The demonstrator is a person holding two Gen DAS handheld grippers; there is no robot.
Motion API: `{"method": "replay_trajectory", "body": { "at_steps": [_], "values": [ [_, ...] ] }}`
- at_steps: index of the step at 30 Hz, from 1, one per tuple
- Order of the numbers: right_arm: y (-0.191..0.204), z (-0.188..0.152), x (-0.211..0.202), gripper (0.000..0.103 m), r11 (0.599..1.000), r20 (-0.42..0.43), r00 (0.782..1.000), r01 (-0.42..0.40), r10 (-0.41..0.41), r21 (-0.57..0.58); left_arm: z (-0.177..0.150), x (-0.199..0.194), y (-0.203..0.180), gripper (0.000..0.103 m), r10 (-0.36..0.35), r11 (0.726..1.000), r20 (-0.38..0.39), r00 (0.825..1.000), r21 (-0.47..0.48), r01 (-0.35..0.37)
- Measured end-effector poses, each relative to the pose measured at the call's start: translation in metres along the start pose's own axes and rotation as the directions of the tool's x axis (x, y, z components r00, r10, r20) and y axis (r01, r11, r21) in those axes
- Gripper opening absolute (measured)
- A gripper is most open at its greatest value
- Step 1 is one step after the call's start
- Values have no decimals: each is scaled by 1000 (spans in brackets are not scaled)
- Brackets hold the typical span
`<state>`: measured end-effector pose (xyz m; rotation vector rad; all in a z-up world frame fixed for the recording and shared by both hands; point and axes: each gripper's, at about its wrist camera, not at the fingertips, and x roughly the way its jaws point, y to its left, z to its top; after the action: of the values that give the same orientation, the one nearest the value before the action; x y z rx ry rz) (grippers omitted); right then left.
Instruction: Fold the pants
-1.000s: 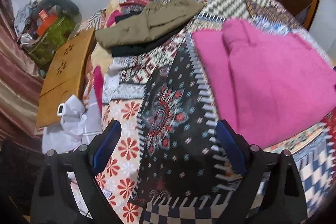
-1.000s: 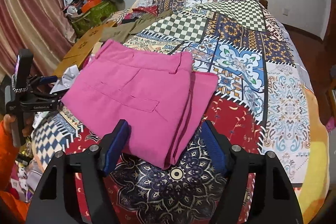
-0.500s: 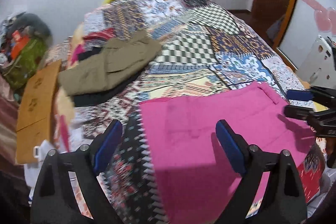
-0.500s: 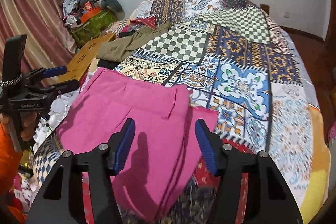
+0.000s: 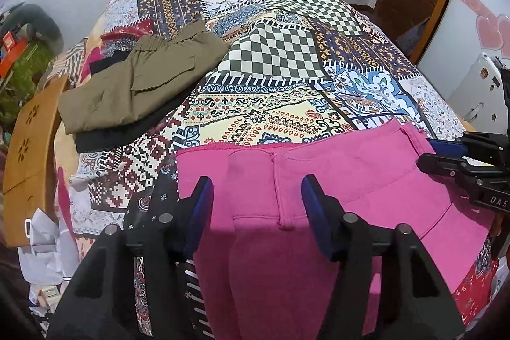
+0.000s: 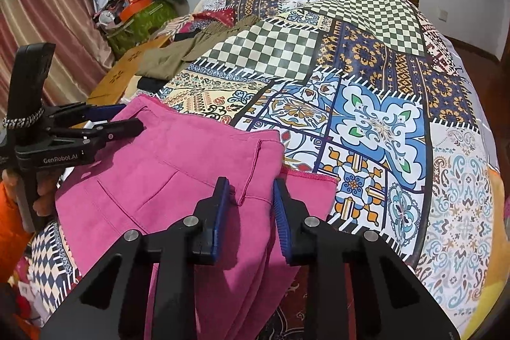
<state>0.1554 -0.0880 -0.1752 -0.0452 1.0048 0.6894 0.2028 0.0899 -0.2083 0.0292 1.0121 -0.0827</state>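
Observation:
Folded pink pants (image 5: 334,180) lie on the near part of the patchwork bedspread (image 5: 287,53), waistband toward the far side. My left gripper (image 5: 256,206) is open, its blue pads either side of the pants' left part, just above the cloth. My right gripper (image 6: 250,203) is partly open over the pants (image 6: 165,180), its pads straddling the waistband corner and a belt loop. Each gripper shows in the other's view: the right one (image 5: 446,153) at the pants' right edge, the left one (image 6: 105,123) at their left edge.
Folded olive pants (image 5: 140,85) lie on a black garment (image 5: 127,129) at the far left of the bed. A wooden board (image 5: 28,148) and white bags stand beside the bed on the left. A bag pile (image 6: 140,8) and a curtain (image 6: 47,5) are behind.
Both grippers have moved in over the pink pants and lower. Both sets of jaws have narrowed, the right more. The pants lie as before.

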Motion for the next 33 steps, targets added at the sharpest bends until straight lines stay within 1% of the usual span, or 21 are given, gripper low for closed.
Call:
{"method": "replay_trajectory", "body": {
  "at_steps": [5,8,10,11,12,15,17,20,23,24,25,26,27,29,31,32,33],
  "values": [
    [5,2,-5,25,999,7,999,40,-40,-14,1,-11,2,59,-2,1000,-11,1000,-16,2],
    [10,2,-21,26,998,47,997,61,-60,-23,0,-26,8,59,7,999,12,1000,-37,-7],
    [11,2,-31,31,998,67,996,60,-59,-18,-1,-37,15,60,21,998,34,999,-51,-20],
    [11,1,-36,38,998,80,995,63,-62,-9,-2,-41,20,60,19,998,39,999,-62,-17],
    [12,0,-41,46,998,92,993,68,-67,-3,-3,-44,25,62,13,997,39,999,-74,-10],
    [12,-3,-48,57,996,105,991,86,-86,11,-11,-46,38,73,-26,991,5,1000,-130,26],
    [11,-6,-48,60,996,94,992,88,-90,25,-19,-42,42,73,-59,986,-22,998,-159,54],
    [9,-14,-41,61,996,51,995,86,-88,36,-29,-31,42,74,-70,983,-60,996,-172,59],
    [6,-22,-32,61,994,7,996,93,-93,52,-31,-22,42,74,-101,976,-81,992,-203,83],
    [5,-25,-29,67,994,-6,996,94,-94,63,-32,-21,42,74,-106,973,-84,991,-213,86],
    [1,-28,-25,70,992,-8,995,101,-100,80,-32,-19,42,74,-114,971,-86,990,-222,93],
    [0,-31,-25,74,991,0,995,103,-104,88,-31,-17,41,74,-135,966,-84,987,-232,113],
    [-3,-33,-24,75,990,10,995,94,-95,104,-30,-16,41,74,-145,964,-83,986,-236,122],
    [-7,-34,-22,75,989,3,998,65,-66,133,-29,-11,38,74,-164,960,-83,983,-244,140],
    [-13,-34,-18,74,986,-5,999,32,-32,166,-28,-7,36,68,-188,955,-80,979,-250,163],
    [-13,-34,-18,70,986,-5,1000,27,-26,163,-27,-7,36,66,-201,952,-79,977,-251,175],
    [-11,-33,-18,62,987,-3,1000,21,-21,158,-27,-6,37,64,-215,949,-79,974,-254,188]
  ]
}}
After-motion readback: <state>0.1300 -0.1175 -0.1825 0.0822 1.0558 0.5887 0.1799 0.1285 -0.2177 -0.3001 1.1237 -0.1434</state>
